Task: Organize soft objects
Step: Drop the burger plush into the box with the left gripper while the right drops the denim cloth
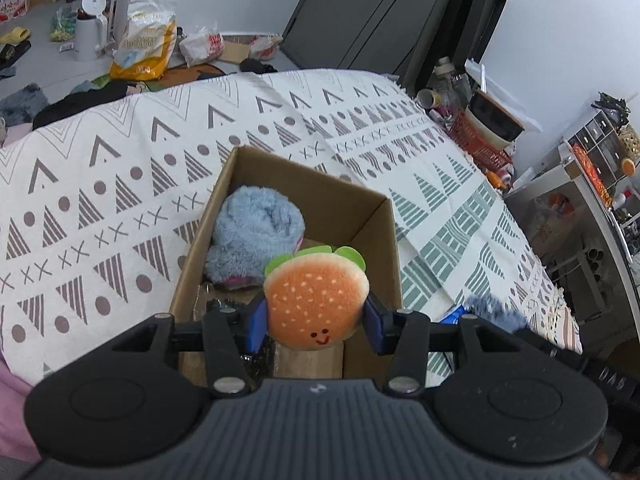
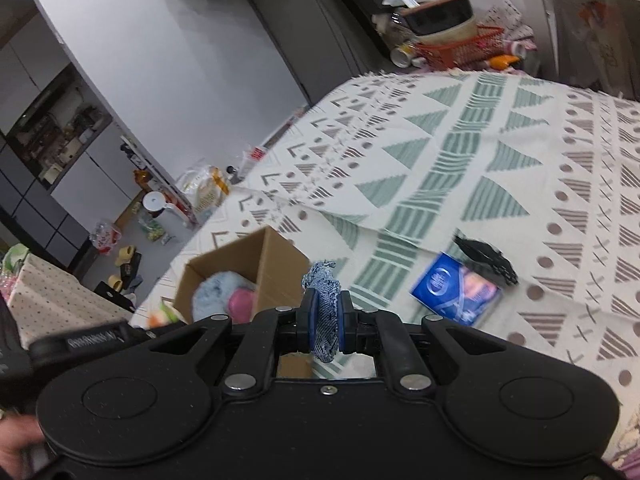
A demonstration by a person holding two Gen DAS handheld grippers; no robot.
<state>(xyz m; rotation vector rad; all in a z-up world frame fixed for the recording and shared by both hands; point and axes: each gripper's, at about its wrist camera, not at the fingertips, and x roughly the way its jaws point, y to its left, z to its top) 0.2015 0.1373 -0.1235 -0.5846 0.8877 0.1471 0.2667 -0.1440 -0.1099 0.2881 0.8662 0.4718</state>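
Note:
My left gripper (image 1: pixel 316 326) is shut on an orange plush burger (image 1: pixel 316 300) with green lettuce edges and a small smile, held over the near end of an open cardboard box (image 1: pixel 376 240). Inside the box lies a fluffy light-blue plush (image 1: pixel 256 232) with a bit of pink under it. My right gripper (image 2: pixel 326 320) is shut on a blue denim fabric piece (image 2: pixel 325 308), to the right of the same box (image 2: pixel 276 260), where the blue plush (image 2: pixel 214 296) and a pink part (image 2: pixel 242 302) show. The denim's frayed end (image 1: pixel 492 312) shows in the left wrist view.
The box stands on a white patterned blanket (image 1: pixel 120 184). A blue packet (image 2: pixel 456 292) and a black item (image 2: pixel 486 258) lie on the blanket at the right. A red basket of dishes (image 2: pixel 460 46) sits at the far edge. Bags and a white jug (image 1: pixel 90 28) clutter the floor.

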